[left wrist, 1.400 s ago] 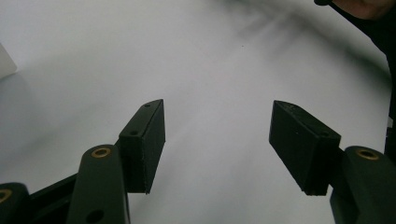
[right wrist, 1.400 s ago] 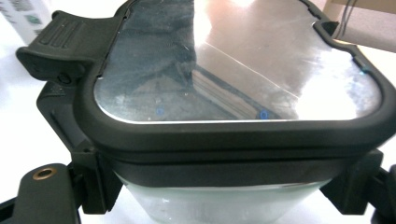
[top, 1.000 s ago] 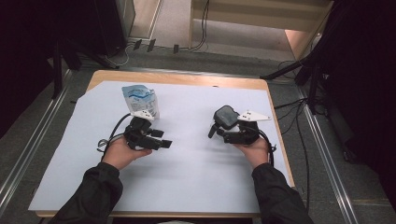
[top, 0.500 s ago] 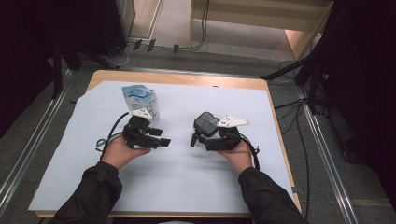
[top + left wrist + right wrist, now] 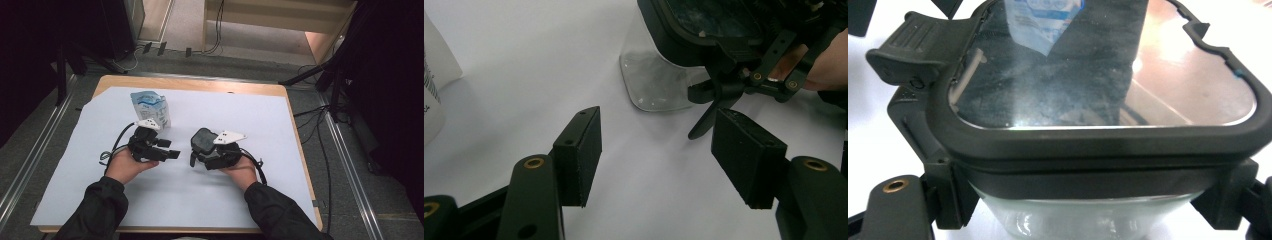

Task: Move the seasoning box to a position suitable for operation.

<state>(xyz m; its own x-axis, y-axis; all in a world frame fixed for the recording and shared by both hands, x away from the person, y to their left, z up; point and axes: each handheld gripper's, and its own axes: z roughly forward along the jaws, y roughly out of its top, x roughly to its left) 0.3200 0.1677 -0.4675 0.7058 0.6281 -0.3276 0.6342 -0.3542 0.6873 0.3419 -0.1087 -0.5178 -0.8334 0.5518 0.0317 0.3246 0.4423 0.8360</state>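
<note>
Holding a lidded container [image 5: 203, 141], the right gripper [image 5: 212, 156] points leftward.

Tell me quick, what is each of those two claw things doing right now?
Left gripper: open, nothing between its jaws.
Right gripper: closed on a clear container with a black lid.

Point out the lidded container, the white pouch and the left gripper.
lidded container [image 5: 1098, 90], right gripper view, on the dark lid's glossy top.
white pouch [image 5: 149, 106], high view, on its printed front.
left gripper [image 5: 659, 155], left gripper view, midway between its open jaws.
</note>
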